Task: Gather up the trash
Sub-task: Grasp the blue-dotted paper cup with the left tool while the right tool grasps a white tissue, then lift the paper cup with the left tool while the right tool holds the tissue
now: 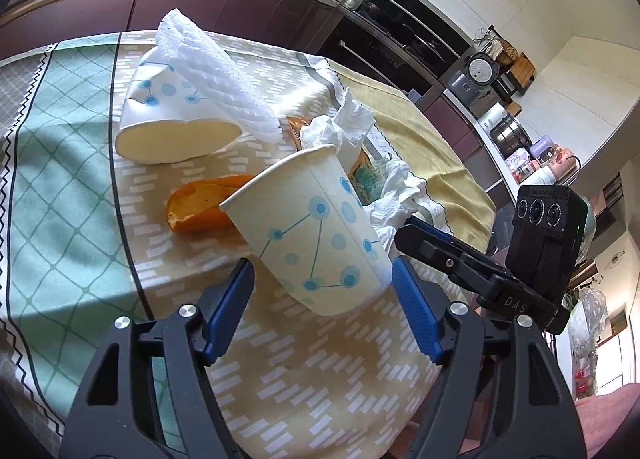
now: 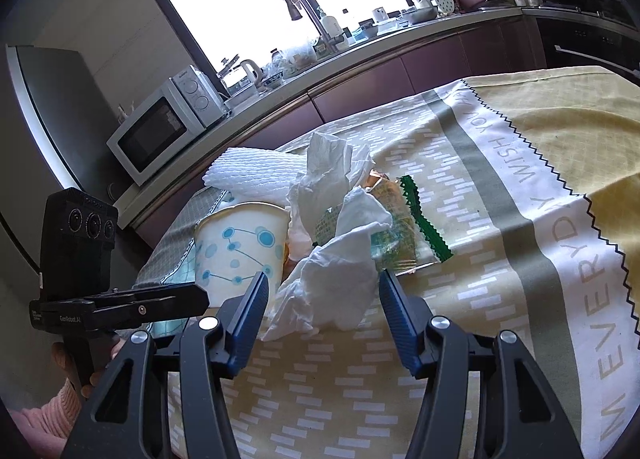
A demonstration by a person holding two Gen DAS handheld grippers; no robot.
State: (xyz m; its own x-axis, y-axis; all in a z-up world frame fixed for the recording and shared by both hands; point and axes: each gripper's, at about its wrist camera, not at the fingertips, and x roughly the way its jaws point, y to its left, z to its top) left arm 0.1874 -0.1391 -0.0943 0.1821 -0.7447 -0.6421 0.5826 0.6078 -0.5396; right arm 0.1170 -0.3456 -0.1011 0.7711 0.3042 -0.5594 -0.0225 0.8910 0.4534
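Left gripper point(image 1: 323, 279) stands wide open around the base of a tilted paper cup point(image 1: 316, 231), pads not pressing. Right gripper point(image 2: 320, 291) is half open at a crumpled tissue point(image 2: 332, 279), holding nothing; snack wrapper point(image 2: 404, 219) lies at one o'clock.

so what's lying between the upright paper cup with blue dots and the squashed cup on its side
An orange peel lies on the tablecloth between the upright cup and the squashed cup, seen in the left wrist view.

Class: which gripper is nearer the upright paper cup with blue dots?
Left. The left gripper has its open jaws on either side of the upright paper cup; the right gripper sits beside it, around crumpled white tissue.
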